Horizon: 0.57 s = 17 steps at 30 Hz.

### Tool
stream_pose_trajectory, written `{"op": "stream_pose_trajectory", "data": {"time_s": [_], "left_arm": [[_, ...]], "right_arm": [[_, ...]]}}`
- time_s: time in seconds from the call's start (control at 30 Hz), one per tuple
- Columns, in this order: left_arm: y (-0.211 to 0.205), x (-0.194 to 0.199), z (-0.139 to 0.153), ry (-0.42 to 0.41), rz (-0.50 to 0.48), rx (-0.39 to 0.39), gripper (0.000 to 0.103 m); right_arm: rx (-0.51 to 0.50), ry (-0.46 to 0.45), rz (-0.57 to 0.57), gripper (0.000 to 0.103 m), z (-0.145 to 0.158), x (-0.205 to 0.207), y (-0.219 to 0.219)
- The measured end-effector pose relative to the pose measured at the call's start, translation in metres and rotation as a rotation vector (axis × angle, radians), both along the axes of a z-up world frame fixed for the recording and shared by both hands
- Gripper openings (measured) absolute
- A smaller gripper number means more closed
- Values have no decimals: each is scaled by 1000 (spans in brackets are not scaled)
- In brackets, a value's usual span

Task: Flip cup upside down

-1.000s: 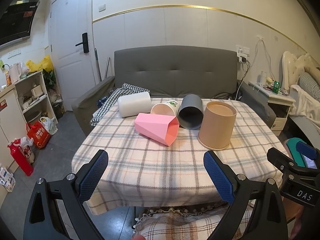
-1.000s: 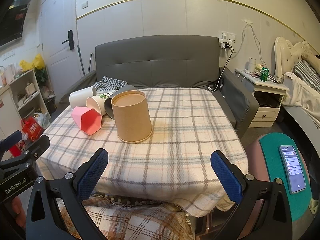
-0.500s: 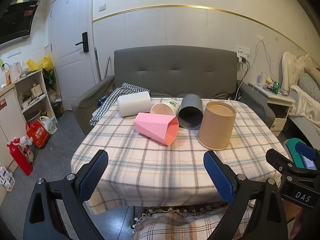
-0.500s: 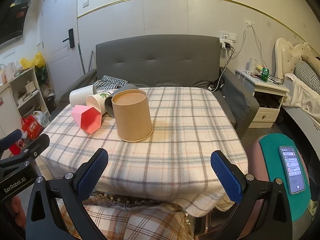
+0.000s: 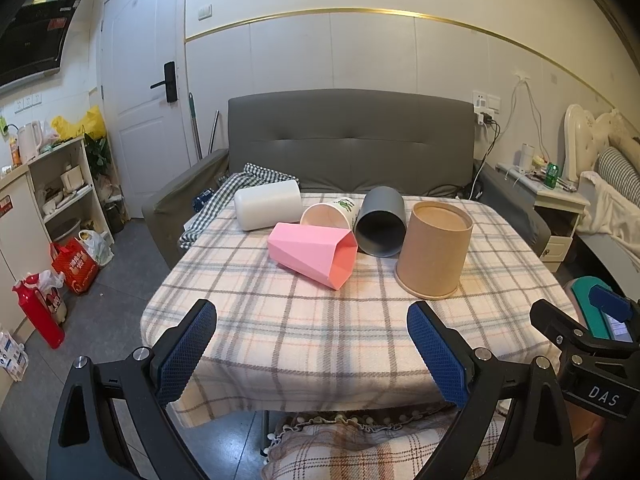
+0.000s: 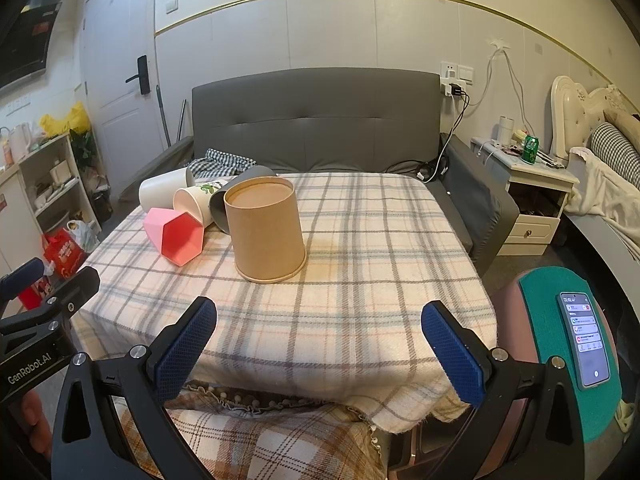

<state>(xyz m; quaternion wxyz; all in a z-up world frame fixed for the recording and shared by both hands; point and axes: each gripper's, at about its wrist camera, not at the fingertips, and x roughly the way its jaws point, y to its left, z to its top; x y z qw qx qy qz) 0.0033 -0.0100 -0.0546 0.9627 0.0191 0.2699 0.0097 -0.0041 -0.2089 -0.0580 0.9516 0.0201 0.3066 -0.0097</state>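
Nothing moved | phone (image 6: 585,339) perhaps only in right view | jaws apart

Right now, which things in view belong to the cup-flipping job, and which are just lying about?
Job:
- brown cardboard cup, already rim-down
- pink faceted cup, on its side
- grey cup, on its side
- white printed paper cup, on its side
- plain white cup, on its side

Lying about:
- checked cloth
- smartphone
- green can

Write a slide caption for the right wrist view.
Open right gripper faces an upside-down brown cup on the plaid table.
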Motion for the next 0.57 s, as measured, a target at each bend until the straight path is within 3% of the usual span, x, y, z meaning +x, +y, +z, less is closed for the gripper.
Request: {"op": "stream_pose_trajectory", "data": {"time_s": [0.57], "left_arm": [[-1, 2, -6, 13, 11, -4, 99]], "right_arm": [[-3, 9, 5, 103, -4, 1, 1]]}}
